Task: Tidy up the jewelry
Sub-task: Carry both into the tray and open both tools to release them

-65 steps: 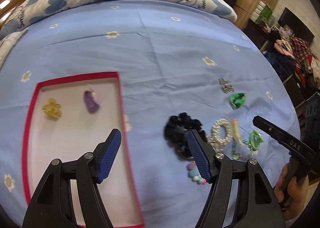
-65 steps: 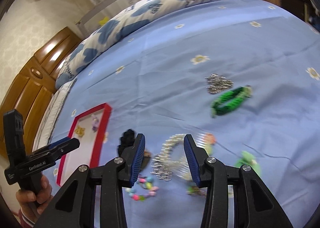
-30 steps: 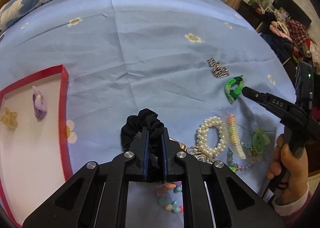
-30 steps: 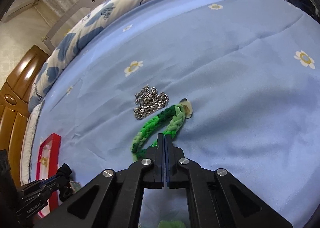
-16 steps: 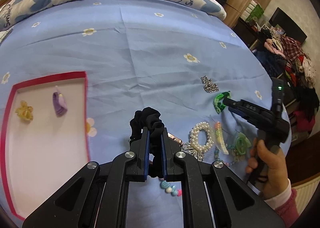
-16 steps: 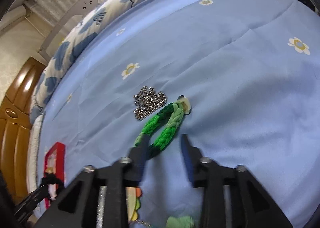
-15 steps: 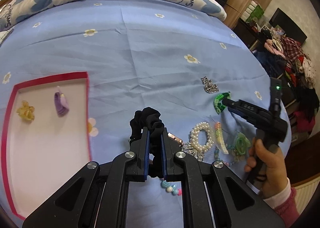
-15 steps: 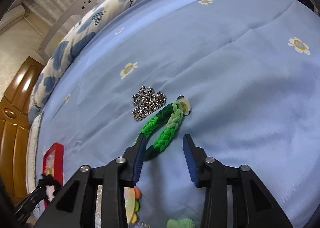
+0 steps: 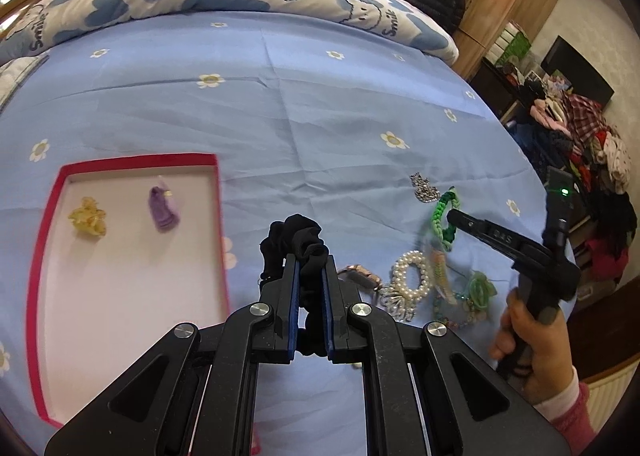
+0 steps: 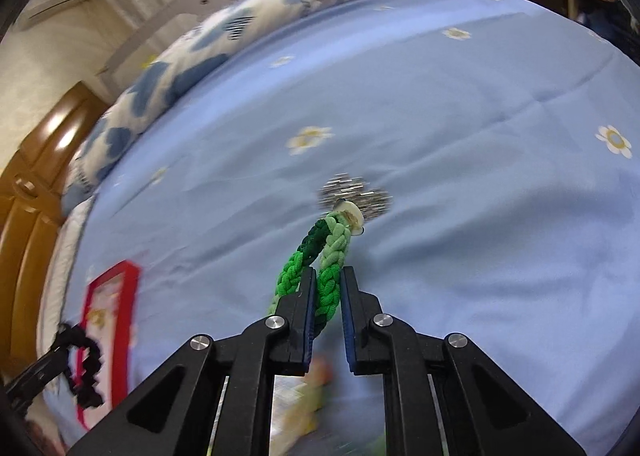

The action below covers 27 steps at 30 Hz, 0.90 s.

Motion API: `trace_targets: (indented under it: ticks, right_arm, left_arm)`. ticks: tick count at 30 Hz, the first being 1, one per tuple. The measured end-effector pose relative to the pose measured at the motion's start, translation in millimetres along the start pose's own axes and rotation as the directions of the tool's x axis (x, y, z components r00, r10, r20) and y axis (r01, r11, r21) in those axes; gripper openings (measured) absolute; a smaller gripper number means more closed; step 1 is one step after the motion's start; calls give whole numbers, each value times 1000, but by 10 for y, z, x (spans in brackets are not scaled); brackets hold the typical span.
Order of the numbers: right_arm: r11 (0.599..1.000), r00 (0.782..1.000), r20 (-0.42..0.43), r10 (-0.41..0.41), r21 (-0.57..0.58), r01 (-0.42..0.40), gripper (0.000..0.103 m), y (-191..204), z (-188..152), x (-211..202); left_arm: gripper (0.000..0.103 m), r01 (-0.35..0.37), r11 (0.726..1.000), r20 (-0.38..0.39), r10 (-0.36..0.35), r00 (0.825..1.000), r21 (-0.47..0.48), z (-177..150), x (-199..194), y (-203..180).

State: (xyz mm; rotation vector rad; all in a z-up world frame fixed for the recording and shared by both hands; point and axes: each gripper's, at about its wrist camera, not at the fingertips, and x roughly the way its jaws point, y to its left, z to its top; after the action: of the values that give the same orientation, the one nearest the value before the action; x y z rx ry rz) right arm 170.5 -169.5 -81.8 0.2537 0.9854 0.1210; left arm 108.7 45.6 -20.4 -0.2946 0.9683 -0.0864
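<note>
Ur left claw [image 9: 308, 272] was clamped on the black scrunchie [image 9: 294, 240]. Right claw [image 10: 325, 288] was closing on one strand of the green braided bracelet [image 10: 320, 256]; it could've slipped out before reaching the red-rimmed tray [image 9: 128, 288].

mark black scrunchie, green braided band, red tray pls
black scrunchie [image 9: 298, 234]: left wrist view, bunched top above the pads.
green braided band [image 10: 332, 252]: right wrist view, braid above the pads.
red tray [image 9: 140, 158]: left wrist view, far rim.

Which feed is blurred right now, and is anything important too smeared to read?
Right wrist view: motion-smeared at the edges, the red tray and bed streaked, but the green braided bracelet in the right claw reads sharp. Left wrist view: crisp throughout, black scrunchie clear in the left claw; fisheye bends the bed.
</note>
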Motion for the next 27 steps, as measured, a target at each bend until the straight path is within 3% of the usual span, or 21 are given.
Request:
trace_targets:
  ticks: [13,27]
  right_arm:
    - [952,967,-77,243,-171,-253,11,1200,-367,-124]
    - [872,928,-208,308,-329,-363,12,2260,-717,199]
  left_arm:
    - [8,-78,990,51,84,995,-114,-173,-397,779]
    - [8,-171,968,38,180,983,-184,-183,-400,1502]
